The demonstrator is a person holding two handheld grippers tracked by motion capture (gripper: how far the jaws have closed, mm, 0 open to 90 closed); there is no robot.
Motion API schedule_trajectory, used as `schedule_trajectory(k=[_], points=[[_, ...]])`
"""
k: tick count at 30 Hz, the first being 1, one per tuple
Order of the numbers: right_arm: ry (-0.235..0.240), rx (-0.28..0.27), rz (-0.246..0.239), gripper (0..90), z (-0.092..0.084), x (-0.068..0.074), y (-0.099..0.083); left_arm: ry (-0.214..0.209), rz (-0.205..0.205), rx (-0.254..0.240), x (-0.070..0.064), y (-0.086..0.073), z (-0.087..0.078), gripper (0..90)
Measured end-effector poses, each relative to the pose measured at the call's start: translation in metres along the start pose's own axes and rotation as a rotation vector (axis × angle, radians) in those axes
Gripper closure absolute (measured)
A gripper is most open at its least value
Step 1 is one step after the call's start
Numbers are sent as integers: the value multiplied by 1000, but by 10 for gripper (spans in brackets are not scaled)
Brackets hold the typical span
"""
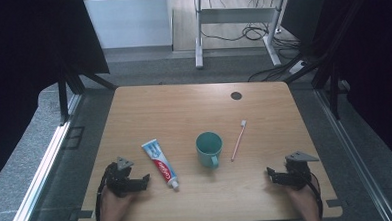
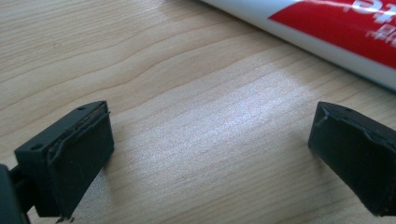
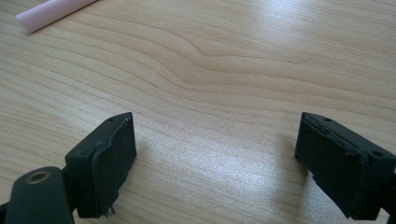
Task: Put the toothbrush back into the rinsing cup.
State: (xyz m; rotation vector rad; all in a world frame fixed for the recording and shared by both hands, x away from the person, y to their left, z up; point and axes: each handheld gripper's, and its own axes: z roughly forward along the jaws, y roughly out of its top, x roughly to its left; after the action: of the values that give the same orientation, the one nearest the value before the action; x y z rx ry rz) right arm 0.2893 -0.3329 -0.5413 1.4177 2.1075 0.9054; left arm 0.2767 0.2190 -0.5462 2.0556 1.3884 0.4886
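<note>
On the wooden table (image 1: 184,111) lie a white, red and blue toothpaste tube (image 1: 160,163), a teal mug (image 1: 208,148) with its handle toward me, and a pink toothbrush (image 1: 238,140). My left gripper (image 1: 143,181) rests near the front left edge, open, with bare wood between its jaws; the tube (image 2: 327,28) lies just beyond its right jaw. My right gripper (image 1: 270,174) rests at the front right, open over bare wood. The pink toothbrush handle (image 3: 53,11) shows at the top left of the right gripper view.
A small dark round disc (image 1: 236,95) sits near the table's far edge. Beyond the table stand a white desk frame (image 1: 240,23) and loose cables (image 1: 253,33) on the floor. Dark curtains flank both sides.
</note>
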Motion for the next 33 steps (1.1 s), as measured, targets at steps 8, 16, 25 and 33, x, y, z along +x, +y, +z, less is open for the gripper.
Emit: schedule_trajectory(k=[8,16,25,33], points=[[1,0,-2,120,0,0,0,1,-2,0,0,0,0,0],[3,0,-2,120,0,0,0,1,-2,0,0,0,0,0],[16,0,-10,120,0,0,0,3,-4,1,0,0,0,0],[23,13,5,120,-2,-2,2,5,-2,2,0,0,0,0]])
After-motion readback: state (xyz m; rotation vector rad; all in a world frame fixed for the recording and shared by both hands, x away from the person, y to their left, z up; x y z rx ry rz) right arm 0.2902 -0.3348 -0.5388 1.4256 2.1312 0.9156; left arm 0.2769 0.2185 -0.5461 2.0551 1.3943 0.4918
